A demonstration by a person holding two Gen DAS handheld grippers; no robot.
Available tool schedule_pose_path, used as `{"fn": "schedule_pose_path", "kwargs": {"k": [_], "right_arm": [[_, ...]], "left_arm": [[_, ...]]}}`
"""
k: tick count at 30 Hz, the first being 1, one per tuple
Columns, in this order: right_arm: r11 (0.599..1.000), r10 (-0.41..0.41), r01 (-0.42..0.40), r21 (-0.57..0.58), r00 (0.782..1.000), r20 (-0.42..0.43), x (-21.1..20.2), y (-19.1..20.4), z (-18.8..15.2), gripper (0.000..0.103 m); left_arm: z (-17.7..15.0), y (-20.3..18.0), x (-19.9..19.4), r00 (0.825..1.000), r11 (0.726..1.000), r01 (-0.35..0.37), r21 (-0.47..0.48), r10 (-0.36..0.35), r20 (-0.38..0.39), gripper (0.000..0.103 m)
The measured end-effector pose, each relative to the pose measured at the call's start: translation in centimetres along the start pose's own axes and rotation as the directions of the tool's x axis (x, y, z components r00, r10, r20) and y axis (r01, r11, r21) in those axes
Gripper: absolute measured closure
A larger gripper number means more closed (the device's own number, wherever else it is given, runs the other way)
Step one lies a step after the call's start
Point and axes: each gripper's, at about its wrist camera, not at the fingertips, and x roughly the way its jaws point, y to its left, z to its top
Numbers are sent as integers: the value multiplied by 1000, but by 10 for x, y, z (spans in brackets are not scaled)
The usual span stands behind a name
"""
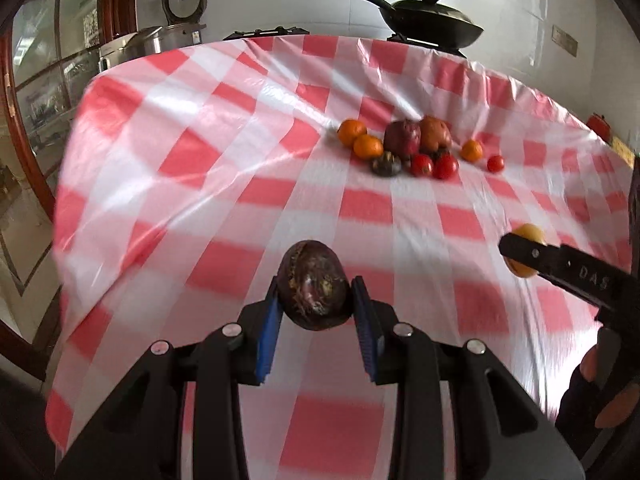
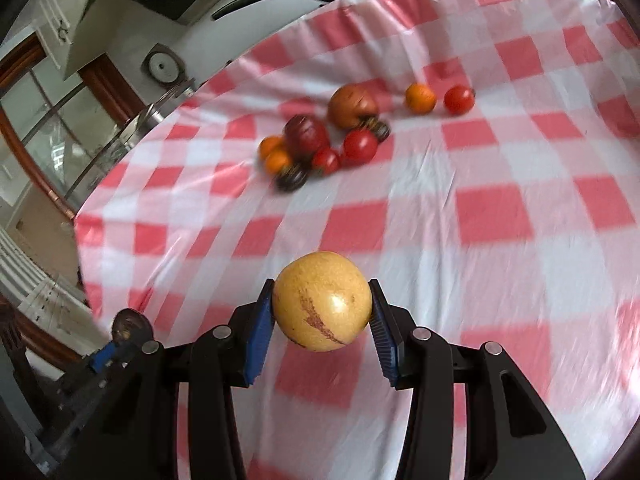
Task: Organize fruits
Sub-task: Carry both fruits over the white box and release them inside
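Left wrist view: left claw (image 1: 314, 304) clamped on a dark purple fruit (image 1: 313, 286), bottom centre, blue pads (image 1: 269, 332) pressing both sides, fruit held clear above the bench (image 1: 200, 168). Checked red-white cloth covers the bench. Fruit pile (image 1: 416, 146) upper centre-right: oranges, tomatoes, two big reddish fruits, dark ones, packed touching. One orange (image 1: 471, 150) and one tomato (image 1: 495, 163) sit just right of the pile, apart. Right claw at right edge, gripping a yellow fruit (image 1: 529, 234). Wok (image 1: 430, 20) on stove behind, top.

Right wrist view: right claw (image 2: 322, 312) clamped on the yellow fruit (image 2: 322, 300), bottom centre, red scar streak on its skin, lifted off the cloth. Pile (image 2: 320, 140) upper centre; the stray orange and tomato upper right. Left claw with its dark fruit (image 2: 131, 325) lower left. Motion blur throughout.

Judgement: both fruits are likely being carried toward the pile to group them with like kinds; round skins, grip sits on the widest part so they won't slip.
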Motion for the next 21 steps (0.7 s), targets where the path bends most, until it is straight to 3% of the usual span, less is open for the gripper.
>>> {"fn": "schedule_pose_path", "kwargs": {"k": [9,21], "right_arm": [[996,44,-47,-80,998,-39,-22,42,-54,58],[969,43,-61,-238,996,-81,-37,99,-105,58]], "left_arm": [[-61,33,-48,1000,999,-25,-26,26,9,69],[-114,80,-93,998,995,-46,-86,49,30,69]]}}
